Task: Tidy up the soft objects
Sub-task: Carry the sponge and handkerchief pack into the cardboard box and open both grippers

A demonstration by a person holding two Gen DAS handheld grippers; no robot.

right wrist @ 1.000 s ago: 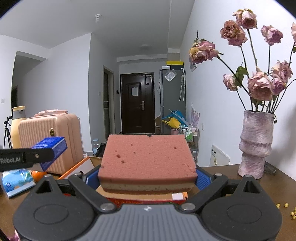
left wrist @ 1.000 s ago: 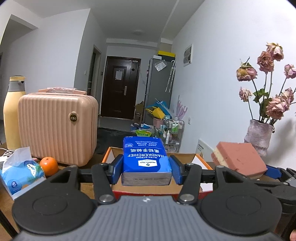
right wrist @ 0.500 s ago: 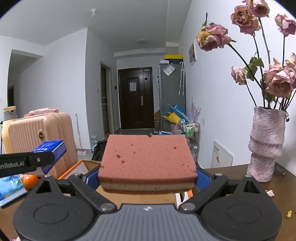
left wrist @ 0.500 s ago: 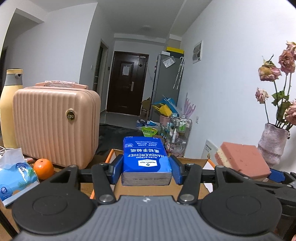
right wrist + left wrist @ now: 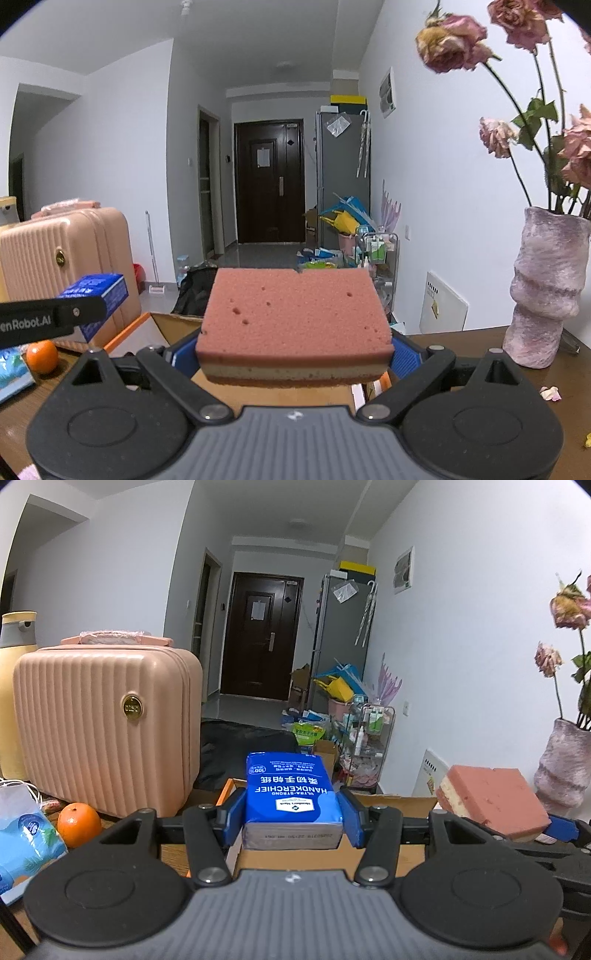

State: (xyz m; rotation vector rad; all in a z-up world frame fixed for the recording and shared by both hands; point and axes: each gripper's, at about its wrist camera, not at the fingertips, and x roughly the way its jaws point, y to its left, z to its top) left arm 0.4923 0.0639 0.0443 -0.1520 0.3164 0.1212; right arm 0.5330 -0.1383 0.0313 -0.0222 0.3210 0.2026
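Both held above the open cardboard box (image 5: 391, 800): left gripper (image 5: 293, 814) clamps tissue pack (image 5: 291, 794), right gripper (image 5: 295, 354) clamps sponge (image 5: 295, 314).

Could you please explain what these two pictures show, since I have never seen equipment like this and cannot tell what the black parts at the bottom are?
The black parts are two hand-held grippers; a person carries one in each hand. Each has a wide-angle camera that looks forward along its two blue-padded fingers, so each picture is one gripper's own view.

In the left view, the left gripper is closed on a blue handkerchief tissue pack. In the right view, the right gripper is closed on a pink sponge. Each gripper also shows at the edge of the other's view.

Both are held over an open cardboard box on a wooden table. Also there: a pink ribbed case, an orange, a light blue tissue pack and a vase of dried roses.
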